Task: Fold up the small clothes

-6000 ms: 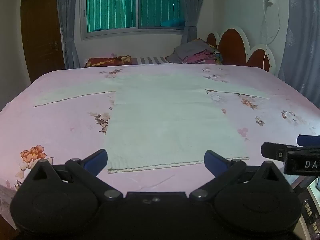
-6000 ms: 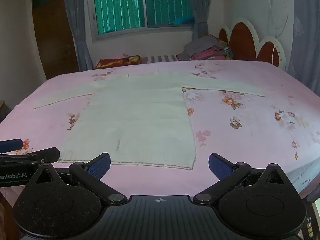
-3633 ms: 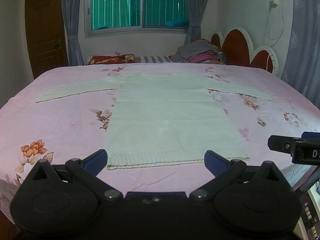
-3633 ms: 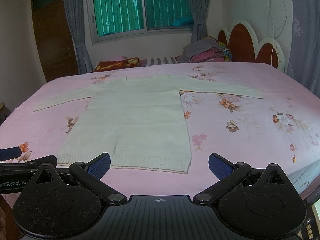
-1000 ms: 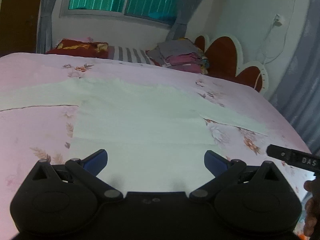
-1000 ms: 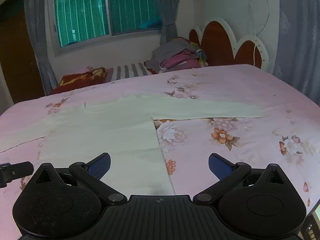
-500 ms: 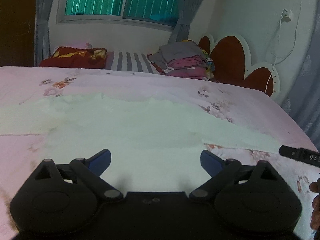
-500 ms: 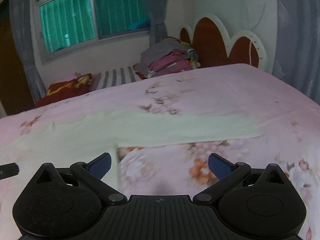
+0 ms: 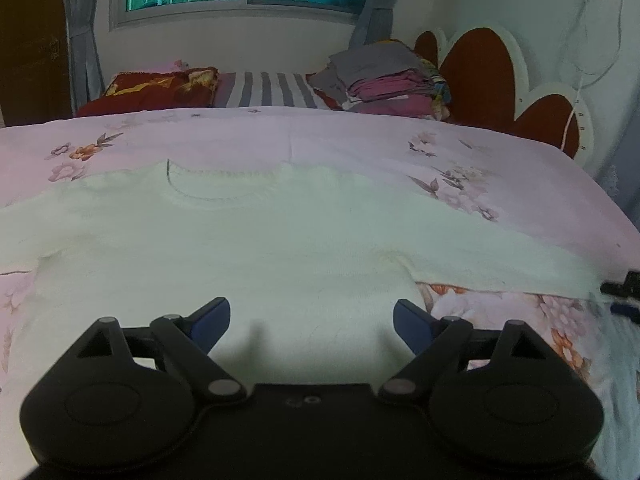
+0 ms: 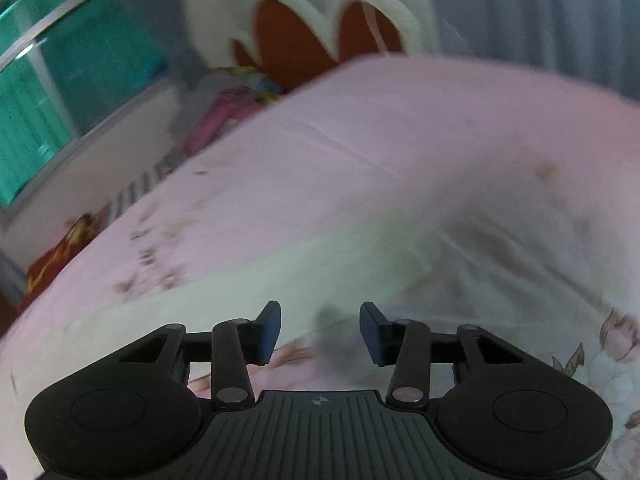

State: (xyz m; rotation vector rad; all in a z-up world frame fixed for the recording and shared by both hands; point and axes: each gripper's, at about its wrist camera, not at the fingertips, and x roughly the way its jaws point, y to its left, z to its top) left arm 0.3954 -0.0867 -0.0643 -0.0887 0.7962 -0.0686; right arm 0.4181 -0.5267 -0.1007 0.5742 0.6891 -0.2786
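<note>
1 pale knitted sweater point(image 9: 248, 248) lies flat, front up, on the pink floral bed point(image 9: 360, 148), its neckline toward the pillows and both sleeves stretched out sideways. It looks soft, limp and light, with a loose knit that will probably stretch and sag if lifted from 1 spot, so the firmer edges are likely the best places to take hold: cuff, shoulder seam, hem.

The left gripper point(image 9: 311, 318) hovers low over the chest, jaws spread wide and empty. The right gripper point(image 10: 320, 334) hangs just above the right sleeve point(image 10: 304, 276) near its cuff end, jaws partly spread with nothing between them; that view is blurred. Pinching the sleeve through both layers near the cuff should let it fold across the body without dragging the rest.
</note>
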